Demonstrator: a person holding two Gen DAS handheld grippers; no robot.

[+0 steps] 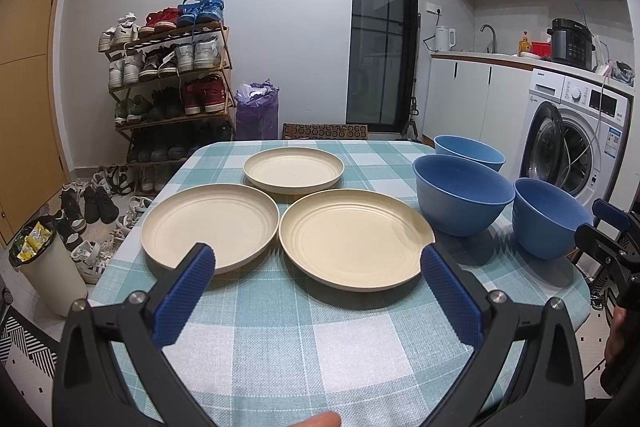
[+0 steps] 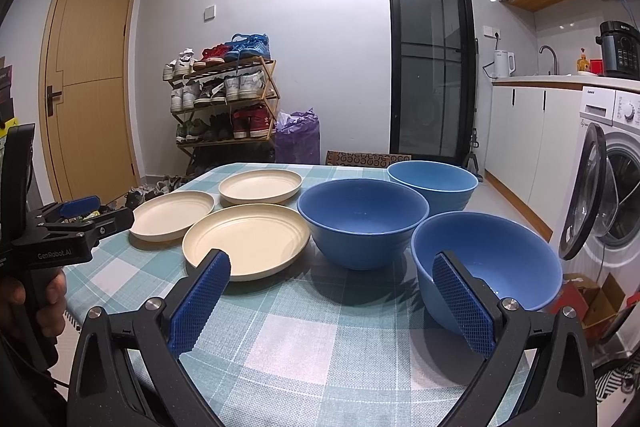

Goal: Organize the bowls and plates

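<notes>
Currently both grippers idle over the checked table [image 1: 280, 339].
Left gripper [image 1: 318, 267] and right gripper [image 2: 332, 273]: fingers apart, empty; three cream plates [image 1: 356, 239] left of three blue bowls [image 2: 362, 219].

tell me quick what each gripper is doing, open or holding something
left gripper: open, holding nothing, fingers spread above the checked tablecloth short of the cream plates.
right gripper: open, holding nothing, near the nearest blue bowl.

In the left wrist view, the nearest blue bowl [image 1: 550, 217] is hiding partly behind the right gripper [image 1: 608, 223] at the frame's right edge. The washing machine [image 2: 612, 179] is running off the right edge, and its panel lettering is perhaps too small to read.
</notes>
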